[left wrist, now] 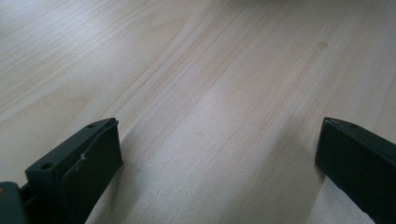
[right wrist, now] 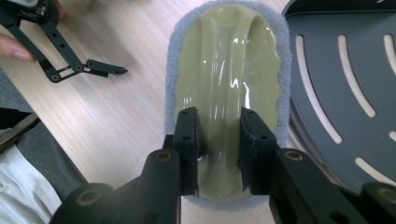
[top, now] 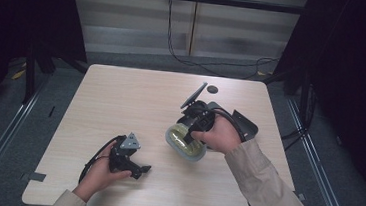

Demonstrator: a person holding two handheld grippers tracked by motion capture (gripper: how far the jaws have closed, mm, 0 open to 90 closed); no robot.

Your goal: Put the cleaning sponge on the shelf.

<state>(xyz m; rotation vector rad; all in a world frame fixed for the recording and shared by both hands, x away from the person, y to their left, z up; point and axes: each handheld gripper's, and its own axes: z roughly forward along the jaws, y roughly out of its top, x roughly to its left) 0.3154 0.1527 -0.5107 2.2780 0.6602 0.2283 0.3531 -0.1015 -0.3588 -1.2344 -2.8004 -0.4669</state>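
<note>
Right gripper view, scrubbing pad: an oval pad [right wrist: 229,60] with a glossy olive-green moulded top and a grey fuzzy rim lies flat on the worktop [right wrist: 126,116]; its raised centre ridge runs straight away from the fingers.
Pad and fingers: the right gripper [right wrist: 219,140] has its two fingers [right wrist: 187,140] on either side of the ridge at the pad's near end, narrowly set and pressed against it; the pad's far end reaches well beyond the fingertips.
Hidden on the pad: its near rim is covered by the gripper body, and its right rim runs under or against a dark slotted tray [right wrist: 345,84]; whether they touch is hard to tell.
Tray: cut off at the top and right edges of this view, with pale wood showing through its slots.
High view, pad: the pad [top: 183,142] sits just below the right gripper [top: 194,126], partly covered by the right hand [top: 221,135]; the fingers themselves cannot be made out here.
High view, tray: the tray [top: 244,123] shows as a dark shape behind the hand, mostly hidden.
Left gripper: the left gripper [top: 141,168] is held by the left hand [top: 102,169] well apart from the pad, low over the worktop [top: 121,97].
Left gripper view: the left gripper [left wrist: 219,154] has its fingers [left wrist: 93,158] spread wide with bare wood between them; the right-hand finger is cut off by the frame edge.
</note>
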